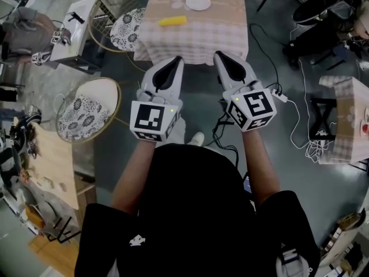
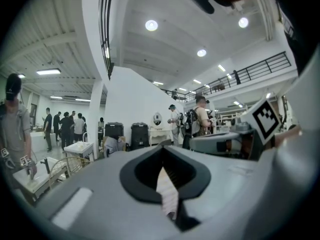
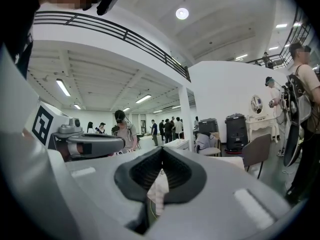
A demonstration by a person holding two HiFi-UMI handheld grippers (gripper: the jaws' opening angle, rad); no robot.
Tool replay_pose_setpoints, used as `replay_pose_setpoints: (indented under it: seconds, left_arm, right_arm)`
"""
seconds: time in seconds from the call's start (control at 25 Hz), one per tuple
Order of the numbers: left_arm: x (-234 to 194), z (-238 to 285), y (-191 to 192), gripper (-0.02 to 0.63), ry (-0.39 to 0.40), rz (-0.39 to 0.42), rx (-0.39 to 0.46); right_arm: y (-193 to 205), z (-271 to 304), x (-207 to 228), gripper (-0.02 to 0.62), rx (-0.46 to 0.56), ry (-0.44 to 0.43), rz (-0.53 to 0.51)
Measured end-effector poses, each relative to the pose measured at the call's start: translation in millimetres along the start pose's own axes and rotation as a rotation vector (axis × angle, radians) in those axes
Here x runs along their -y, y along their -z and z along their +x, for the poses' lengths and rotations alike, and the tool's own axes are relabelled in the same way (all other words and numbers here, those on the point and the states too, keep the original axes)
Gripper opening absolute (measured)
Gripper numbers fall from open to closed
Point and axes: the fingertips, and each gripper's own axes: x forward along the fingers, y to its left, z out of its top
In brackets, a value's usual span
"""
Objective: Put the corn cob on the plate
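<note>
The cloth-covered surface (image 1: 196, 39) is ahead of you, beyond both tools. Your left hand-held gripper (image 1: 176, 61) and right hand-held gripper (image 1: 219, 55) sit side by side short of it, each with jaws pressed together, nothing between them. The plate (image 1: 198, 2) lies near the far edge. The corn cob (image 1: 172, 21) lies on the cloth near the plate, not touching it.

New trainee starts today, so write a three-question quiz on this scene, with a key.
1. Where does the corn cob lie? A: on the plate. B: on the tablecloth, apart from the plate. C: in a claw.
2. True or false: the right claw grips the corn cob.
3. Fill in: the left claw is ___ and empty.
Key: 1 B; 2 false; 3 shut.
</note>
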Motion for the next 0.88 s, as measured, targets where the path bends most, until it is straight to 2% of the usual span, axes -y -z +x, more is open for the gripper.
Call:
replay_pose_setpoints:
  seconds: [0.64,0.88]
  left_arm:
    - [-75.0,59.6,1.3,0.009,0.035,-0.018,-0.007]
    - [-115.6,80.7,2.7,0.009,0.039,-0.036,0.003]
  right_arm:
    - [-5.9,96.3,26.1,0.002,-0.023,0.018,-0.011]
    - [-8.2,137.3,32.1,0.002,-0.034,0.034,-0.02]
